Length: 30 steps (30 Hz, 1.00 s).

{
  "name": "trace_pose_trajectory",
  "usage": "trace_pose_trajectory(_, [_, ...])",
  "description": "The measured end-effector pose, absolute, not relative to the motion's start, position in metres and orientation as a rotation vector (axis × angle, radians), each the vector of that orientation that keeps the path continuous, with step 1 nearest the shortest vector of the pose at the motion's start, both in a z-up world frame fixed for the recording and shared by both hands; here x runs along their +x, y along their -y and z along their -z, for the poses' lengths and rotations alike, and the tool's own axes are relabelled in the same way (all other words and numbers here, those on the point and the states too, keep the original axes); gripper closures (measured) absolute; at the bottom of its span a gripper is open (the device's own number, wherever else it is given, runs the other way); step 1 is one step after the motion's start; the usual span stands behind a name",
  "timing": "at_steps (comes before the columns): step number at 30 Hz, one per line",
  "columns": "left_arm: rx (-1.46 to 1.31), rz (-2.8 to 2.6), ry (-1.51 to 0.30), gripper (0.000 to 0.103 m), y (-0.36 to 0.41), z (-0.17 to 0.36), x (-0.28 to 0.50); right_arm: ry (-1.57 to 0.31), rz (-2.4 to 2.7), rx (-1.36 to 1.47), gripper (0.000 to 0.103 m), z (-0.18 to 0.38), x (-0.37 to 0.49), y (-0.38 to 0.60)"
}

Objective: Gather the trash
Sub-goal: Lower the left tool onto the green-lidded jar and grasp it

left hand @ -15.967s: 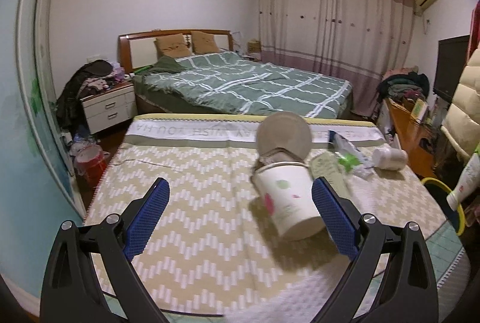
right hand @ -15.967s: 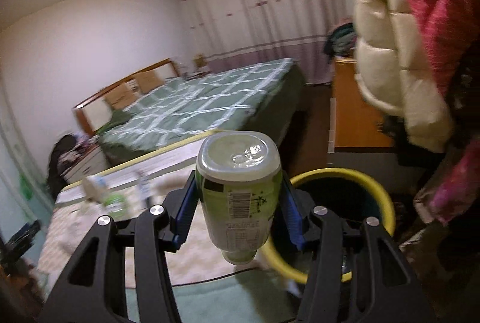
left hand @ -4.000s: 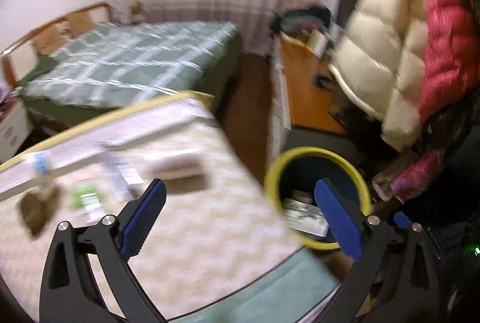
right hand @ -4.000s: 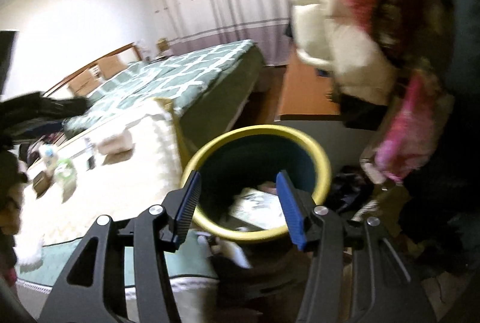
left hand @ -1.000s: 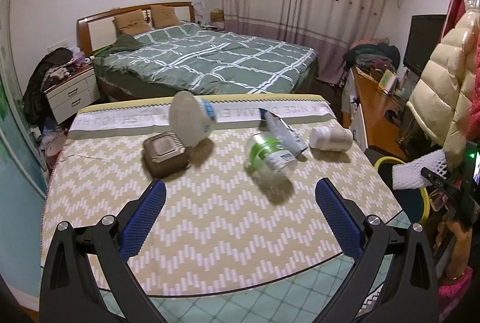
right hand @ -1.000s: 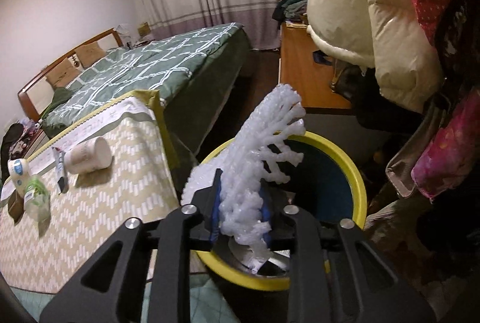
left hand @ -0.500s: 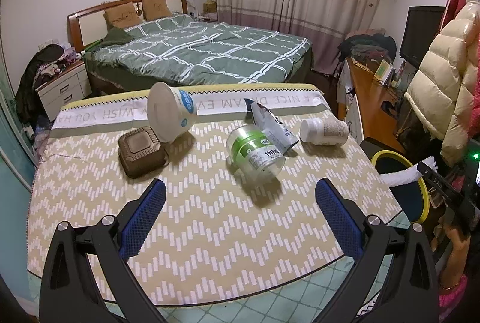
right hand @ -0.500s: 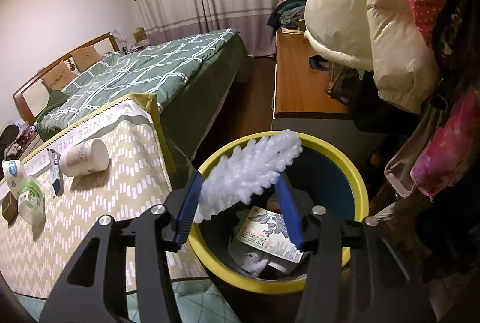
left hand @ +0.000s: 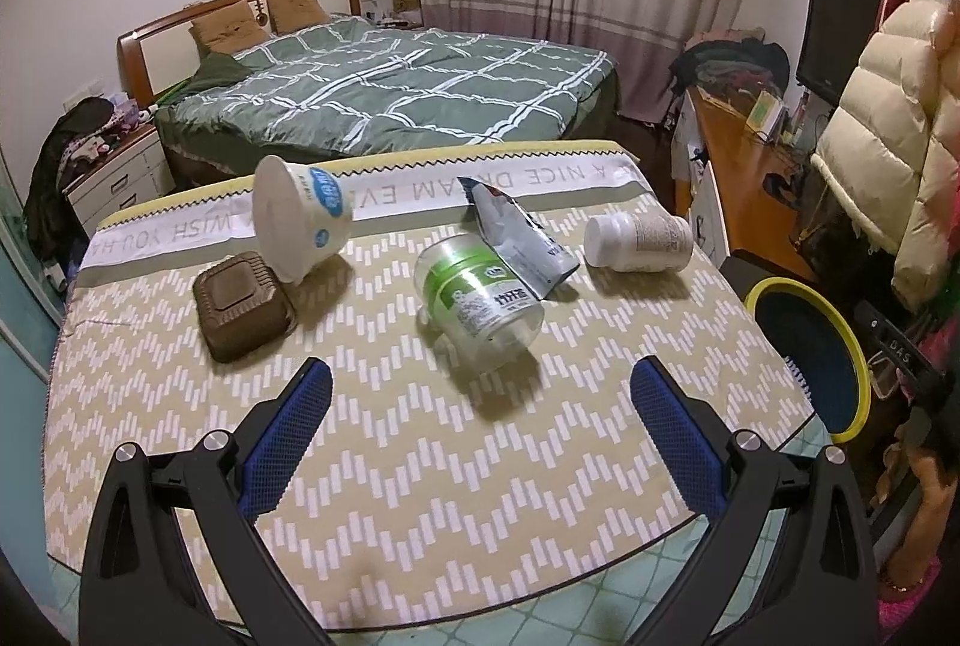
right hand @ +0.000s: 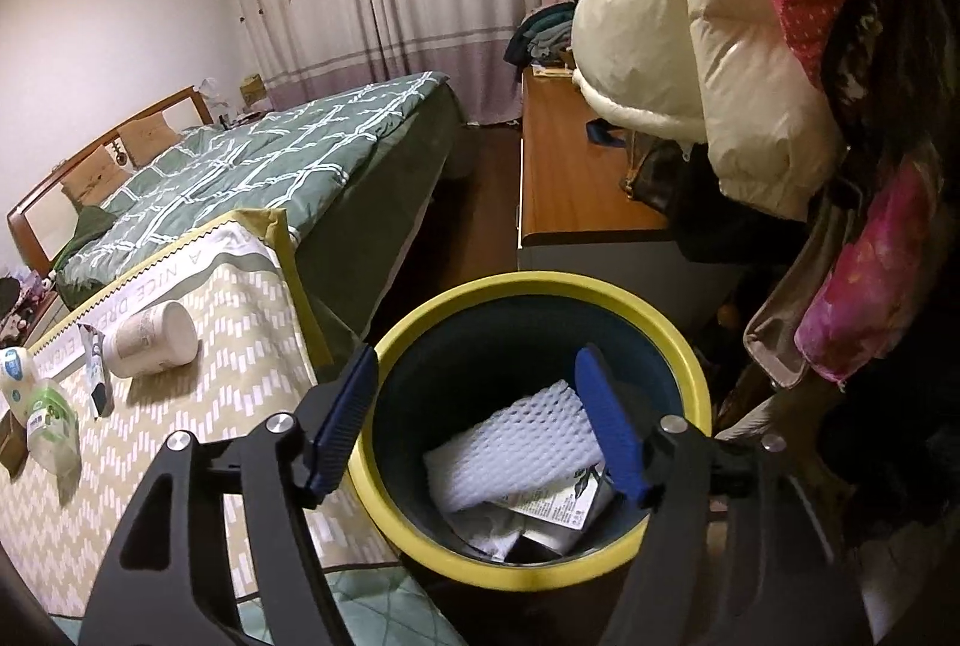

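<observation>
Covering most of the left wrist view, the table [left hand: 420, 466] wears a soft zigzag-woven cloth in beige and white, and all the remaining trash lies on it. Beside its right edge stands the round bin [right hand: 672, 340], yellow-rimmed and dark blue inside, where a white foam net sleeve [right hand: 516, 454] lies on printed paper scraps.

On the cloth, the white yogurt tub [left hand: 300, 220] leans on a ribbed brown lid [left hand: 243, 307]; both look rigid plastic, light, easy to pinch across a rim. The clear jar [left hand: 480, 301] with a green label lies on its side, nearest the left gripper [left hand: 477, 433]; it is probably light, smooth and prone to roll, so squeezing across its round body seems safest. A crinkly foil pouch [left hand: 516, 241] touches it, limp and thin. A white pill bottle [left hand: 636, 244] lies farther right, stiff and cylindrical.

The left gripper's blue pads stand wide apart, holding nothing. The right gripper [right hand: 480, 427] hangs over the bin; its jaws have just been opening, with nothing between them.
</observation>
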State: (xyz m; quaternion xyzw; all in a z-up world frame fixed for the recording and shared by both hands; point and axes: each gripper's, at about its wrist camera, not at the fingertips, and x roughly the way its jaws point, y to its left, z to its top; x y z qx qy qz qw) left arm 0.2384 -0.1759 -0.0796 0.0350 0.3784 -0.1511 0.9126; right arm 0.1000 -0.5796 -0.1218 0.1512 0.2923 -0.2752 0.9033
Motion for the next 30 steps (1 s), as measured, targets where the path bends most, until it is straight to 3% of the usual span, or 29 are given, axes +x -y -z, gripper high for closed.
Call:
trace_pose_trajectory(19, [0.058,0.18,-0.886,0.008,0.213,0.132,0.312,-0.612,0.519,0.331,0.034,0.125,0.105,0.579])
trace_pose_trajectory(30, [0.071,0.187,-0.906,0.041,0.226,0.141,0.329,-0.617,0.497,0.355,0.034,0.126,0.106,0.582])
